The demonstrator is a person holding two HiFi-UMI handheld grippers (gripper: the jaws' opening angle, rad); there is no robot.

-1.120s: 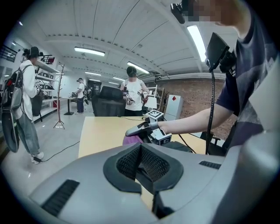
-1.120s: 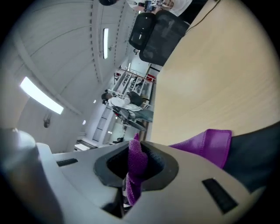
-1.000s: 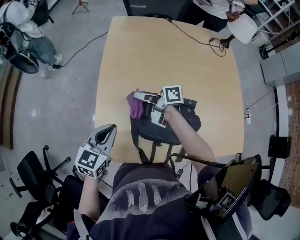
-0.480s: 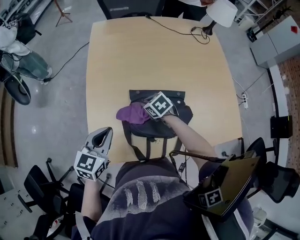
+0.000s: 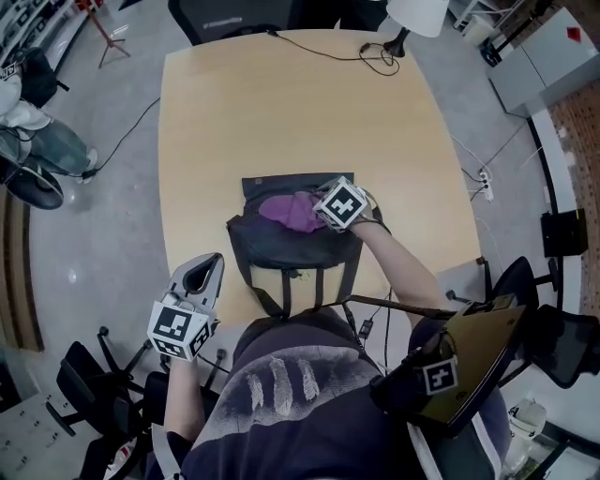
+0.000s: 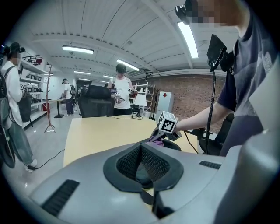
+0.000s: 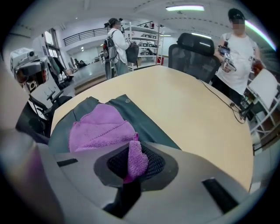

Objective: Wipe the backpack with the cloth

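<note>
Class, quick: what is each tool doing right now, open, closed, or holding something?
Left tool: closed, empty.
Right tool: closed on the purple cloth, atop the backpack.

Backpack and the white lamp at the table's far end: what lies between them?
In the head view, bare table lies between the backpack and the lamp, apart from a black cable near the lamp.

Legible text, brands, numbers — none. Coded markers only:
- black-and-white square pattern on cube (image 5: 339,203) of right gripper (image 5: 315,210)
- same kind on cube (image 5: 180,328) of left gripper (image 5: 212,262)
- another on chest-mounted panel (image 5: 441,377)

Red diamond sign (image 5: 573,36) on white cabinet (image 5: 539,70) — content too small to read.
</note>
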